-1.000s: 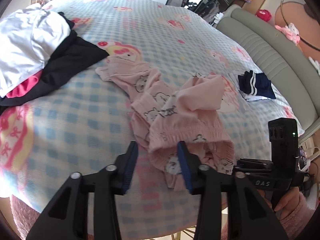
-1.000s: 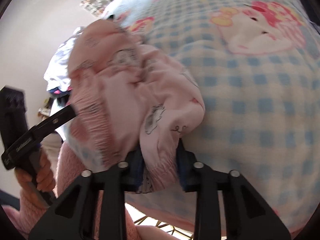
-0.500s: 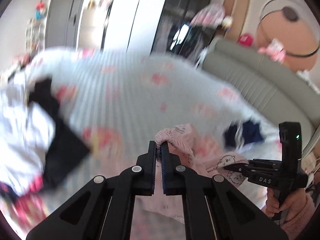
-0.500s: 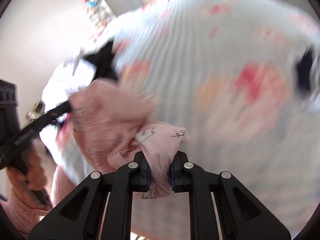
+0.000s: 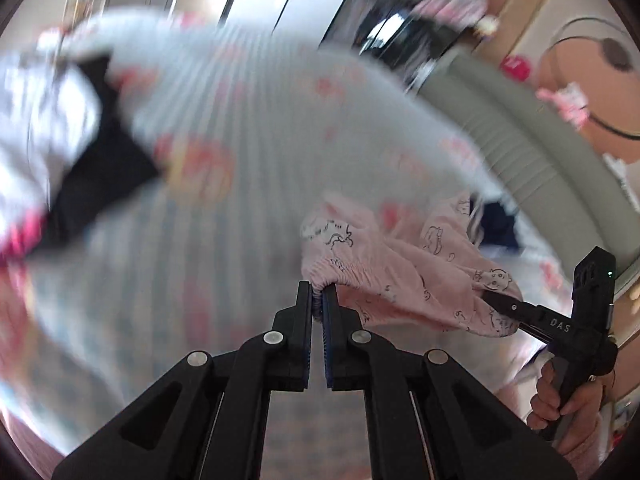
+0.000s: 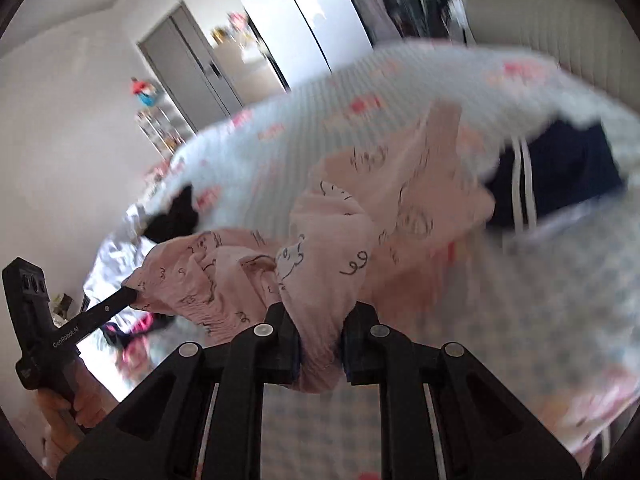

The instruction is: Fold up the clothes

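Blurred by motion, a bed (image 5: 248,184) with a pale blue checked sheet fills most of the left wrist view, with a grey padded headboard (image 5: 532,148) curving along its right side. At the bed's left edge lies a pile of white, black and red clothes (image 5: 60,148). The left gripper (image 5: 317,300) has its fingers (image 5: 305,312) closed on the gathered elastic edge of the pink pyjama garment (image 5: 400,280), which is printed with small cartoon bears. That garment hangs in the air above the sheet, stretched rightward to the right gripper (image 5: 490,298), whose tip is buried in the cloth's other end; a hand (image 5: 560,400) holds its black handle. A dark navy garment (image 5: 496,228) lies on the bed behind the pink cloth.

From the right wrist view, the right gripper (image 6: 320,344) has its fingers (image 6: 286,340) clamped on a thick bunch of the pink pyjama garment (image 6: 360,232), which rises up and spreads above the bed (image 6: 540,300). To the left, the left gripper (image 6: 130,294) pinches the garment's far end, with a hand (image 6: 76,404) on its handle. The dark navy garment (image 6: 560,172), with white stripes, lies to the right on the sheet. The pile of white, black and red clothes (image 6: 132,240) sits at the left, with a white wall and a grey door (image 6: 188,68) behind.
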`<control>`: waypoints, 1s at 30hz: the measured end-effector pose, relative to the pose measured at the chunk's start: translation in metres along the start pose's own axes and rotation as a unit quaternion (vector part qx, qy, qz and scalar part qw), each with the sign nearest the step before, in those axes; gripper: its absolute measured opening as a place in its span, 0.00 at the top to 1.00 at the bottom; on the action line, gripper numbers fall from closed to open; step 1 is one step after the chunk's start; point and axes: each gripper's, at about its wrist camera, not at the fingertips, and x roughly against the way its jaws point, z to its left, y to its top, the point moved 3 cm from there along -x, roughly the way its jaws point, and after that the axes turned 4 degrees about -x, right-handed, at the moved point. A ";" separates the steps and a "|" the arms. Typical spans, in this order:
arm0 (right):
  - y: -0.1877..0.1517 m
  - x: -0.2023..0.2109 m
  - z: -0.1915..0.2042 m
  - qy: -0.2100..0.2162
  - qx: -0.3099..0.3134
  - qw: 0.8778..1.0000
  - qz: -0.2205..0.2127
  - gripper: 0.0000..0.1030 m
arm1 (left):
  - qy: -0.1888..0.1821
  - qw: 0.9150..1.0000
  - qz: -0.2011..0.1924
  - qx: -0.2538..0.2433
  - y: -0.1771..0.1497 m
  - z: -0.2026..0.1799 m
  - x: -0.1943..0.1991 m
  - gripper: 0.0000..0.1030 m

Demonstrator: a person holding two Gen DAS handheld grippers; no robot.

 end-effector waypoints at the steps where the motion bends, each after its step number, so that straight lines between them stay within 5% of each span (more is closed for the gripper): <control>1: -0.025 -0.019 -0.016 -0.001 -0.027 0.999 0.036 0.86 | 0.002 1.000 0.026 0.005 -0.020 0.007 -0.009 0.95; 4: -0.072 -0.035 -0.041 -0.003 -0.054 0.995 0.084 0.84 | -0.032 0.997 0.073 0.009 -0.061 0.014 -0.015 0.94; 10: -0.082 -0.012 -0.070 -0.024 -0.082 0.994 0.071 0.75 | -0.078 0.996 0.029 0.032 -0.046 0.022 0.005 0.88; 12: -0.071 -0.004 -0.069 -0.033 -0.081 0.995 0.052 0.75 | -0.096 0.994 0.015 0.057 -0.033 0.029 0.008 0.69; 14: -0.069 0.002 -0.070 -0.040 -0.078 0.995 0.039 0.75 | -0.102 0.993 0.032 0.056 -0.030 0.029 -0.003 0.60; 23: -0.073 0.018 -0.078 -0.038 -0.075 0.996 0.004 0.70 | -0.096 0.992 0.085 0.016 -0.052 0.003 -0.045 0.60; 26: -0.072 0.025 -0.086 -0.054 -0.069 0.996 0.005 0.67 | -0.092 0.991 0.101 0.002 -0.061 -0.006 -0.059 0.84; 30: -0.082 0.012 -0.076 -0.029 -0.038 0.998 0.046 0.67 | -0.131 0.989 0.063 0.007 -0.052 -0.013 -0.032 0.86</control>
